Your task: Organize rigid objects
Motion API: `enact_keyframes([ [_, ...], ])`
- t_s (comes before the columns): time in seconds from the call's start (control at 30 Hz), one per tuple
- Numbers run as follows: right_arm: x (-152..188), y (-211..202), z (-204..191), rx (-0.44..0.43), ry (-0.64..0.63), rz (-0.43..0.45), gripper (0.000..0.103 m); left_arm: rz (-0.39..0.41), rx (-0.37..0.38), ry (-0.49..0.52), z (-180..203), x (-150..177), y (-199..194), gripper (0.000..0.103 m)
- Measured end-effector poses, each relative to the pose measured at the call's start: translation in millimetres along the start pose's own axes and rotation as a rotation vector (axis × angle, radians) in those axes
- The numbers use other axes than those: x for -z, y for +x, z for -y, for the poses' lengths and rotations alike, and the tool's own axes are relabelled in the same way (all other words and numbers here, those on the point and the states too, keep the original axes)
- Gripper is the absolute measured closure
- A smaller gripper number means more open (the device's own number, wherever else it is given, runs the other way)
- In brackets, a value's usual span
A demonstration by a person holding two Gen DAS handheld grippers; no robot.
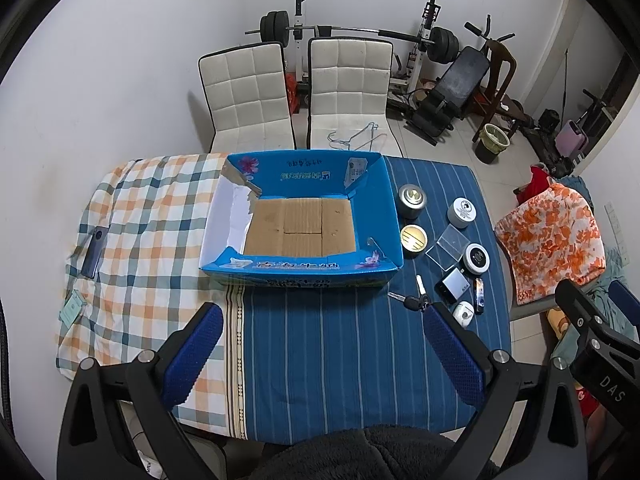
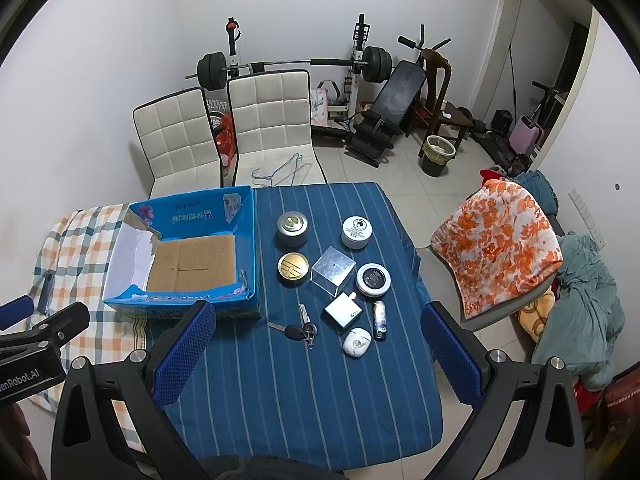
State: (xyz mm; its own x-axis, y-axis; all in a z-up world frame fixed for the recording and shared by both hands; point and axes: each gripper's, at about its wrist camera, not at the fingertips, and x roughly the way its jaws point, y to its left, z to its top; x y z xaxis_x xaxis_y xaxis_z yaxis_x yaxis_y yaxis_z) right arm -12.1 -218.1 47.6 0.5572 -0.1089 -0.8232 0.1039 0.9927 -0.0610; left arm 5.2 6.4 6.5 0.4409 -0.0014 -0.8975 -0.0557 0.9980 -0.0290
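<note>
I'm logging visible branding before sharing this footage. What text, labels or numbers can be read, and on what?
"DAS": right gripper body, left wrist view.
"enRobot.AI", start cut off: left gripper body, right wrist view.
Blue box: upside-down Chinese print, unreadable.
Round tins, small square box: too small.

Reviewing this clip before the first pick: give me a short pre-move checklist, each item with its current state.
1. Left gripper open, holding nothing: ok.
2. Right gripper open, holding nothing: ok.
3. Open blue cardboard box has nothing on its brown floor: ok.
4. Small items lie apart on the blue striped cloth, including the silver round tin and the black-headed keys: ok.
5. Clear square plastic case free of the gold round lid: cannot tell.
</note>
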Motion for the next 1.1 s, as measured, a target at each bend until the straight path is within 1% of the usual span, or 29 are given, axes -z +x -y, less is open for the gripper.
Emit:
enact_keyframes([
  [0.4, -2, 0, 3, 0.000, 0.000, 0.003, 0.000, 0.001, -0.001, 0.000, 0, -9, 2, 0.000],
  [0.77, -4, -2, 5, 0.000, 0.001, 0.008, 0.000, 0.003, -0.001, -0.001, 0, -7, 2, 0.000],
  [1.1, -6, -5, 7, -0.002, 0.004, 0.012, 0.000, 0.019, -0.001, -0.004, 6, -24, -4, 0.000],
])
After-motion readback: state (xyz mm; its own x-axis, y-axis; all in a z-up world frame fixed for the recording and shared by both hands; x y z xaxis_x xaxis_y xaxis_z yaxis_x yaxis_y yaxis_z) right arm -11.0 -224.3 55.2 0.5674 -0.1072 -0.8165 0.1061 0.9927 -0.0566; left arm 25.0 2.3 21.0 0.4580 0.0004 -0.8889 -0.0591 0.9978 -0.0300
